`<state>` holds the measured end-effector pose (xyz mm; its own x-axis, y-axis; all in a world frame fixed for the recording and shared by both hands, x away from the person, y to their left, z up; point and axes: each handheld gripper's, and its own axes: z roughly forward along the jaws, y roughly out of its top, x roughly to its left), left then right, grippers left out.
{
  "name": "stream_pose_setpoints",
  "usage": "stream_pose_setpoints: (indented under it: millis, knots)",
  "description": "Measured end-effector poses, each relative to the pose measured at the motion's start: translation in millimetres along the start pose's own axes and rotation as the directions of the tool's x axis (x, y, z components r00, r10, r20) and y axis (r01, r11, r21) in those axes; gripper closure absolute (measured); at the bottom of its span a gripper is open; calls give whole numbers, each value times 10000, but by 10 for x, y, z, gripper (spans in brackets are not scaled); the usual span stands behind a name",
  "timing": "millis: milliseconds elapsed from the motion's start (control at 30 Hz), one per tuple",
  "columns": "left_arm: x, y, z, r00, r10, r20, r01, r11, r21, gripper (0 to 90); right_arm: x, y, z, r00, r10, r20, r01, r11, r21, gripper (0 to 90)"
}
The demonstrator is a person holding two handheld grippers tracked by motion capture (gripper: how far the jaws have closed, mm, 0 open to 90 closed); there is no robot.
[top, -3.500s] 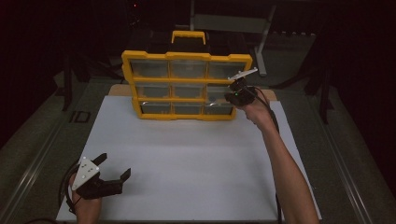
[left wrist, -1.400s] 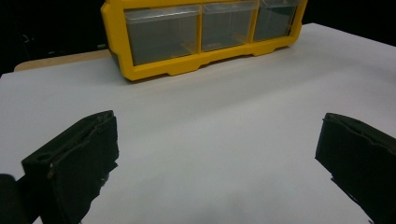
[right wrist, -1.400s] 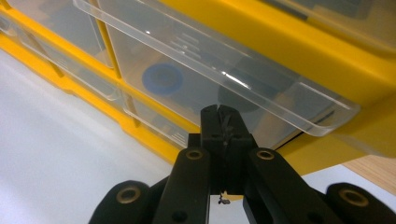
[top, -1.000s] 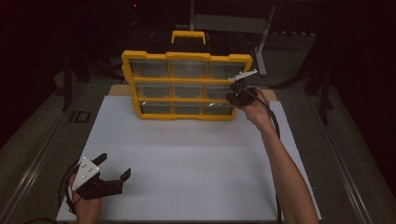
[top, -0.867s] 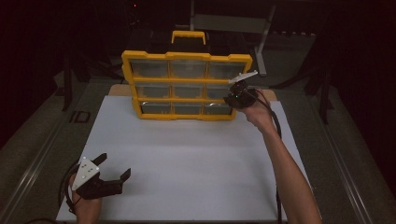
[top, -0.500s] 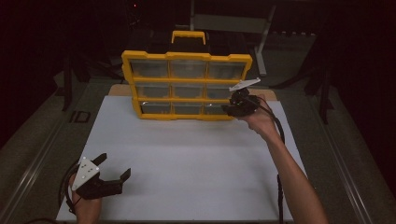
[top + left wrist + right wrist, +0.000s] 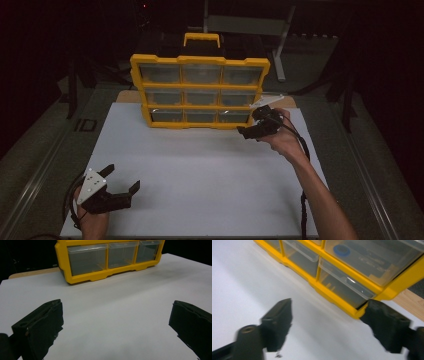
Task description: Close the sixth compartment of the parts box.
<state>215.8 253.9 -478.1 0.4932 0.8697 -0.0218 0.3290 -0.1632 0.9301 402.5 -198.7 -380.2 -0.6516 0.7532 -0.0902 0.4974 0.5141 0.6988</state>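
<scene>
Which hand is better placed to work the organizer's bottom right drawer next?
Right. The right gripper sits open beside the organizer, fingers apart just off its bottom right drawer. The left gripper rests open at the near table edge.

Dim high view: only the white counter (image 7: 200, 175) is lit, the surroundings black. The right hand-held gripper (image 7: 329, 325) view is motion-blurred, its jaws smeared.

Dark lab, white table (image 7: 200, 190), metal stand (image 7: 280, 45)
</scene>
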Motion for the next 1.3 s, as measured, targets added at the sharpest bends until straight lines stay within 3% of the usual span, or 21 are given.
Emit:
stream_pose_setpoints:
  millis: [167, 433, 900, 1033, 1200, 1300]
  knots:
    - [4, 0, -4, 10000, -40, -34, 40, 10000, -23, 0, 72, -109, -29, 9998, -134, -167, 134, 9999, 20, 157]
    - [7, 1, 3, 10000, -19, -30, 19, 10000, -11, 0, 169, -252, -88, 9992, 40, -398, -52, 9995, -300, 140]
    - [28, 3, -12, 9999, -76, -109, 75, 10000, -63, 0, 343, -717, -216, 9977, 315, 595, -258, 9953, -939, 105]
    - [31, 5, -14, 9999, -79, -132, 78, 9999, -93, 0, 393, -875, -272, 9961, 471, 740, -378, 9917, -1227, 105]
    - [35, 7, -9, 9998, -70, -175, 68, 9999, -76, 0, 460, -1054, -301, 9960, 335, 833, -221, 9908, -1332, 104]
    - [38, 8, -6, 9997, -79, -219, 78, 9999, -90, 0, 499, -1227, -340, 9948, 677, 759, -550, 9859, -1583, 104]
